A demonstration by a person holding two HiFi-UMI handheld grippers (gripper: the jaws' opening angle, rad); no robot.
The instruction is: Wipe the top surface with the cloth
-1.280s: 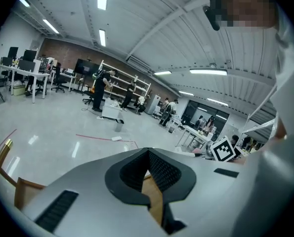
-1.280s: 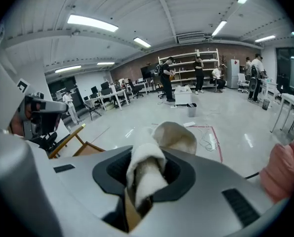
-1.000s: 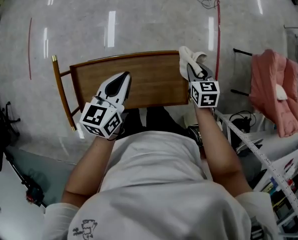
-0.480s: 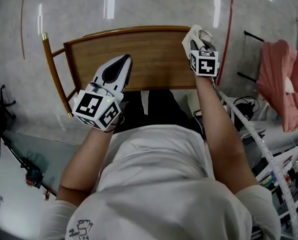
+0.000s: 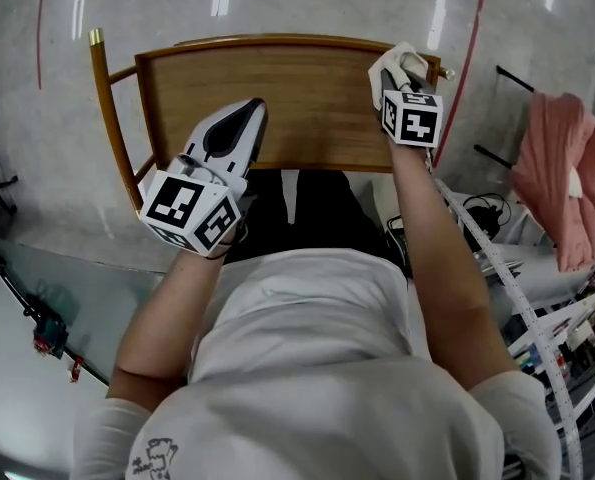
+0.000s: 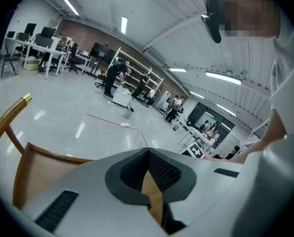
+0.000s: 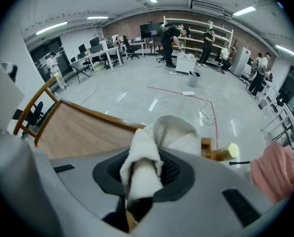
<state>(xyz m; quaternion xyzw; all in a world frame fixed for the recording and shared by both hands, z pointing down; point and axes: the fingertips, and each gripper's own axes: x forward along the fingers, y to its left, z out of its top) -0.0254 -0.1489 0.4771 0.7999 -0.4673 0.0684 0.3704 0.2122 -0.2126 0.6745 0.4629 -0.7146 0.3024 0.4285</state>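
1. In the head view the cloth (image 5: 390, 64) hid the R tool's (image 5: 407, 70) tips; arms covered the counter's (image 5: 307, 98) near edge.
2. The cloth sat bunched betw. the R tool's jaws, clamped tight, sticking out past the tips at the counter's far-right corner.
3. L tool (image 5: 248, 110): jaws together, nothing held, over the near-left part.
4. Bare wood lay betw. the tools, w/ open floor (image 5: 307, 3) beyond the far edge.

A big lab hall: desks (image 6: 35, 53), monitors (image 6: 48, 32), shelving racks (image 7: 206, 33).
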